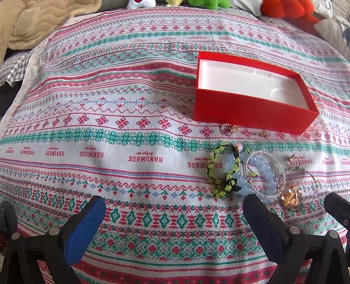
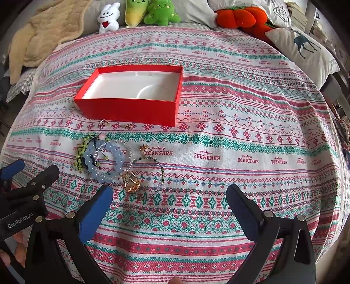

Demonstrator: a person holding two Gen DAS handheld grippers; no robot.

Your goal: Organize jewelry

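Jewelry heaped below the empty red box (image 2: 129,98)
Both grippers – left (image 1: 175,218), right (image 2: 169,207) – hang spread wide, holding nothing, ready to lift the bracelets (image 2: 105,159)

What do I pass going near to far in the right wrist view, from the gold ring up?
Gold ring → blue bead bracelet → small earrings by the box's front wall → red box → plush toys at the far edge.
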